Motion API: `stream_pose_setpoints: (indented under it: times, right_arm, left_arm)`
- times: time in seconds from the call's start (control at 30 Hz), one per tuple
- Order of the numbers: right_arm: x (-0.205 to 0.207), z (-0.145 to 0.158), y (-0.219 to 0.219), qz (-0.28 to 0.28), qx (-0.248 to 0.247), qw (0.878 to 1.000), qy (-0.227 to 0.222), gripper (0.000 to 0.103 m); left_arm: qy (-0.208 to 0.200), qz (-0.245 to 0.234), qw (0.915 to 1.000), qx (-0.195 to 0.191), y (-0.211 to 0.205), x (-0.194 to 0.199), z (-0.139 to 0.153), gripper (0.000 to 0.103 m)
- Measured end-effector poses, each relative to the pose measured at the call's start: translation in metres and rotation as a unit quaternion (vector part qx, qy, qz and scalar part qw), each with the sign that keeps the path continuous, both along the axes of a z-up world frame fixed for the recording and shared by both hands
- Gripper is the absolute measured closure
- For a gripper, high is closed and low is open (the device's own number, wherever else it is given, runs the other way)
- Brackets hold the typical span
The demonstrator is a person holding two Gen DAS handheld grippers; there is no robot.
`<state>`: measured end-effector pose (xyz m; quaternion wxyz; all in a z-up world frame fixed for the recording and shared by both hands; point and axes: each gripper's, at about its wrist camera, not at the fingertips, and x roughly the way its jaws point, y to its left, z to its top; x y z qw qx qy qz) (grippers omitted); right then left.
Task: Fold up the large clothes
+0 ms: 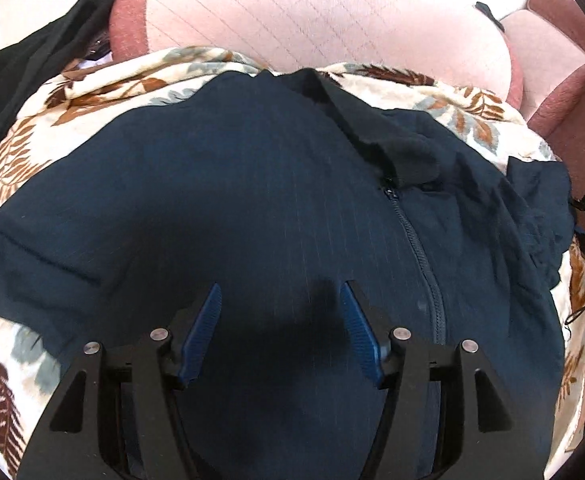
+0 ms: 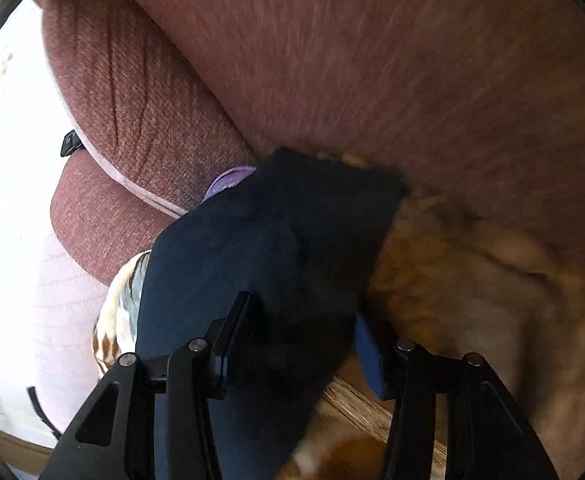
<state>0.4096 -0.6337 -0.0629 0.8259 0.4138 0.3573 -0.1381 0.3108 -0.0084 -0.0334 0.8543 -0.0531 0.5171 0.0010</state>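
Left hand-held gripper point(image 1: 279, 312): jaws spread wide, nothing between the blue pads point(image 1: 204, 332); it hangs over the jacket and casts a dark shadow on the cloth between its tips.
Right hand-held gripper point(image 2: 298, 334): jaws apart, with a flap of the jacket lying between and over them; the left pad is hidden behind the cloth, the right pad point(image 2: 368, 356) shows clear of it, so no pinch can be seen. The view is blurred on its right side.
Jacket point(image 1: 220, 208): navy, spread front up on the blanket, its zipper point(image 1: 424, 256) closed and running toward the collar point(image 1: 356, 120); the cloth to the right of the collar is bunched and wrinkled. In the right wrist view one squared end of it point(image 2: 292, 224) stands lifted against the sofa.
Blanket point(image 1: 24, 152): cream with brown and grey leaf print, under the jacket and showing around its edges.
Sofa point(image 2: 412, 60): reddish-brown fabric, with pale pink cushions point(image 1: 316, 12) behind the blanket.
Black cloth point(image 1: 20, 56): at the far left, beside the blanket.
Floor point(image 2: 368, 412): a strip of wood shows below the right hand-held gripper.
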Motion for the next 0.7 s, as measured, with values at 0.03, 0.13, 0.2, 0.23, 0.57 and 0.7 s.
stream_pose_setpoints:
  times: [0.03,0.13,0.2,0.23,0.57,0.7]
  right_arm:
    - [-0.001,0.003,0.004,0.001,-0.017,1.0,-0.004,0.094]
    - [-0.02,0.022,-0.001,-0.024,-0.041,0.998,-0.028,0.102]
    - [-0.043,0.049,-0.007,-0.047,-0.064,0.995,-0.068,0.102]
    - [-0.047,0.057,-0.006,-0.052,-0.085,0.993,-0.061,0.102]
    - [-0.083,0.134,0.095,0.055,-0.157,0.982,-0.084,0.102]
    - [-0.098,0.146,0.184,0.153,-0.152,0.971,-0.105,0.102]
  left_arm:
    - [0.003,0.0,1.0,0.002,0.0,0.003,-0.002,0.042]
    - [-0.003,0.006,1.0,-0.001,0.008,0.005,0.003,0.043]
    - [-0.017,0.018,0.9997,-0.004,0.016,0.005,0.01,0.042]
    - [-0.024,0.027,0.9993,-0.004,0.022,0.004,0.012,0.041]
    - [0.026,0.045,0.9984,-0.021,0.047,0.004,-0.005,0.04]
    - [0.016,0.042,0.9982,-0.041,0.055,-0.006,0.011,0.04]
